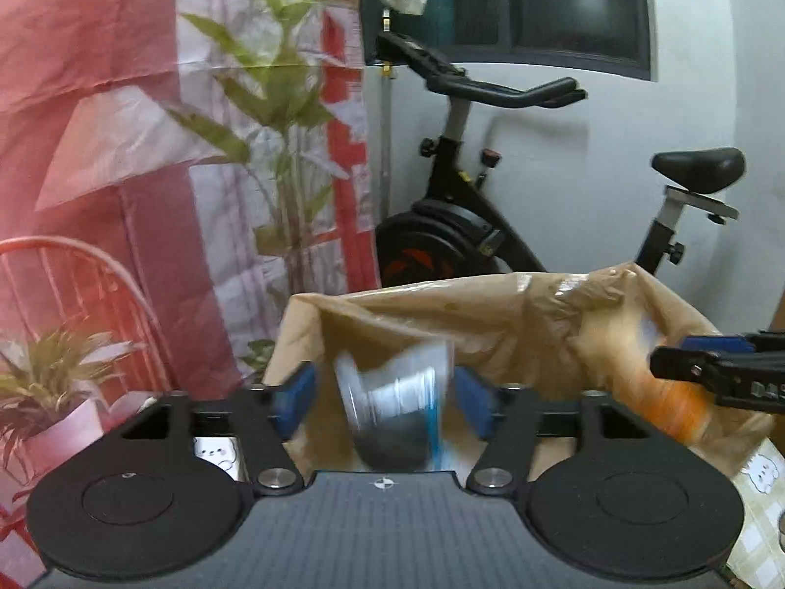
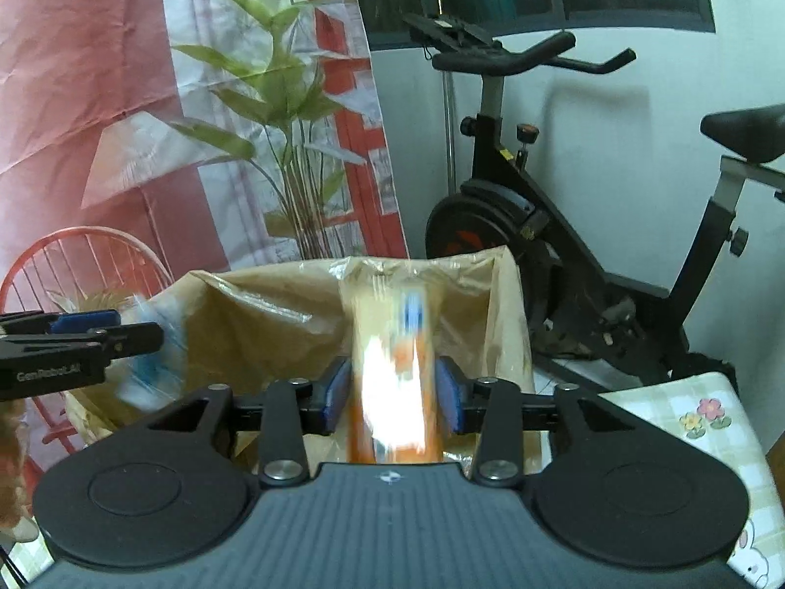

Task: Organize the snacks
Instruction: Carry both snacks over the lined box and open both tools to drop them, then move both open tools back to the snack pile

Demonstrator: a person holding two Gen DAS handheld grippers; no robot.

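At the far left stands a red wire chair (image 1: 73, 275), with a small potted plant (image 1: 54, 392) in a pink pot in front of it. Behind them hangs a red and white curtain (image 1: 98, 98), and a tall green plant (image 1: 274, 113) stands before it.

The left hand-held gripper (image 1: 387, 400) is over the open brown bag (image 1: 490, 314). A blurred blue and silver snack packet (image 1: 392, 412) is between its blue pads (image 1: 294, 400), with a gap on each side, so the jaws are released.

The right hand-held gripper (image 2: 392, 395) is over the same bag (image 2: 274, 314). An orange and white snack pack (image 2: 392, 402), also blurred, is between its blue pads (image 2: 449, 395); I cannot tell if they press it.

To the right, an exercise bike (image 2: 539, 206) stands by the white wall. A checked tablecloth with flowers (image 2: 687, 417) covers the table corner.
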